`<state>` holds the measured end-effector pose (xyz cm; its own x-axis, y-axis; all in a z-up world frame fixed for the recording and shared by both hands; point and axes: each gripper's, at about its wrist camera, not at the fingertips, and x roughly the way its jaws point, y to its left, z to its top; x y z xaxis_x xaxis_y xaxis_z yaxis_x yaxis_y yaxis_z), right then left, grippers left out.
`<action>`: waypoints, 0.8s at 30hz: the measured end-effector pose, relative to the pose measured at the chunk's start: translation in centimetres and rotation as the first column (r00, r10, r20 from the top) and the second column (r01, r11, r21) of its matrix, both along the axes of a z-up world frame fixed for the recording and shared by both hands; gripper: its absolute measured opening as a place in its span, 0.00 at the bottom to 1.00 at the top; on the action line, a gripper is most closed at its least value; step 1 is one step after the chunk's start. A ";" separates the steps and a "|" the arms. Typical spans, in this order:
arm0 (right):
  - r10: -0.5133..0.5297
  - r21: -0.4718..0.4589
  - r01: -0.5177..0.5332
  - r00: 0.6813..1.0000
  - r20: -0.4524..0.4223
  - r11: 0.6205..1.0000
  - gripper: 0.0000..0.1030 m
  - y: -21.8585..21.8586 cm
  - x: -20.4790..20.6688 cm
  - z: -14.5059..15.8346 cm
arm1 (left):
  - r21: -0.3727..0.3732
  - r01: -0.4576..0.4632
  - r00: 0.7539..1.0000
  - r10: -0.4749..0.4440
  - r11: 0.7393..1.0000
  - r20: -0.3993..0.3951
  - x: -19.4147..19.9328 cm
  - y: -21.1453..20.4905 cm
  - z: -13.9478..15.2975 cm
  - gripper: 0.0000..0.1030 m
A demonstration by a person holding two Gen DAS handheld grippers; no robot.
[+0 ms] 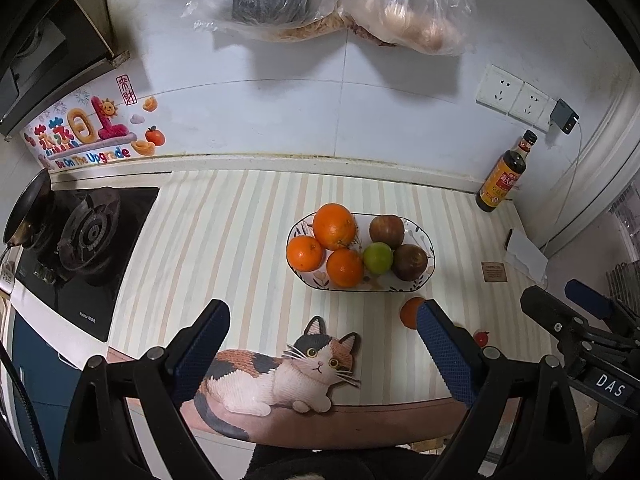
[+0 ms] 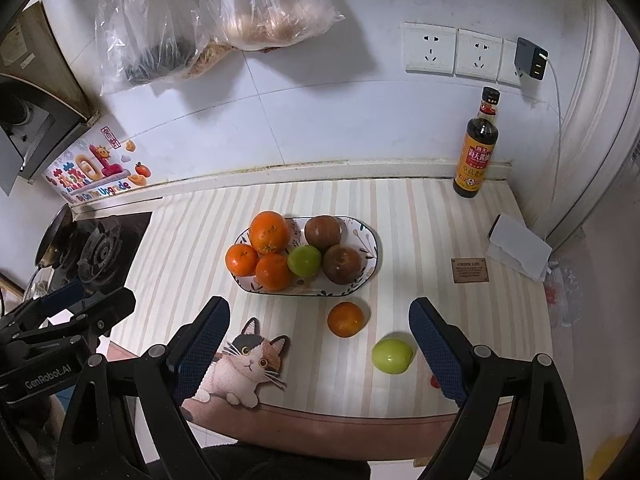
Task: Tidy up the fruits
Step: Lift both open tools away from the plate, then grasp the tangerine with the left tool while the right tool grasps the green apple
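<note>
A white patterned oval bowl (image 2: 366,268) stands mid-counter and holds three oranges, a green fruit (image 2: 304,261) and two dark reddish fruits. It also shows in the left wrist view (image 1: 416,286). A loose orange (image 2: 345,319) and a loose green fruit (image 2: 392,355) lie on the striped mat in front of the bowl. The loose orange (image 1: 410,310) is partly hidden by a finger in the left wrist view. My left gripper (image 1: 322,344) is open and empty over the front edge. My right gripper (image 2: 318,344) is open and empty, the green fruit just inside its right finger.
A gas stove (image 1: 86,236) with a pan sits left. A soy sauce bottle (image 2: 476,148) stands at the back right by wall sockets (image 2: 452,50). A white tissue pack (image 2: 520,252) and small brown card (image 2: 470,270) lie right. Plastic bags (image 2: 256,4) hang on the wall.
</note>
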<state>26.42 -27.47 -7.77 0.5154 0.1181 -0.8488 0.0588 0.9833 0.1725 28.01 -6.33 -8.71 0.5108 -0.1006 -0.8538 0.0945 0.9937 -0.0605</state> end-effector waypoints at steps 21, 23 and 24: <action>-0.194 0.158 0.264 0.913 -0.358 0.952 0.97 -11.5 2.1 -18.7 | 0.094 0.142 0.960 -0.114 0.985 -0.254 7.1 -9.8 -12.9 0.97; -0.201 0.182 0.288 0.900 -0.386 0.940 0.97 -12.2 1.8 -20.6 | 0.090 0.173 0.942 -0.138 0.981 -0.307 8.0 -11.6 -14.9 0.97; -0.219 0.191 0.316 0.889 -0.403 0.929 0.97 -12.9 1.4 -21.7 | 0.089 0.185 0.933 -0.147 0.979 -0.327 8.4 -12.3 -15.7 0.97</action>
<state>27.83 -40.33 -29.49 0.2134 0.2491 -0.9447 0.4203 0.8495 0.3190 36.37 -18.66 -24.46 0.1960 -0.0505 -0.9793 0.2540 0.9672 0.0010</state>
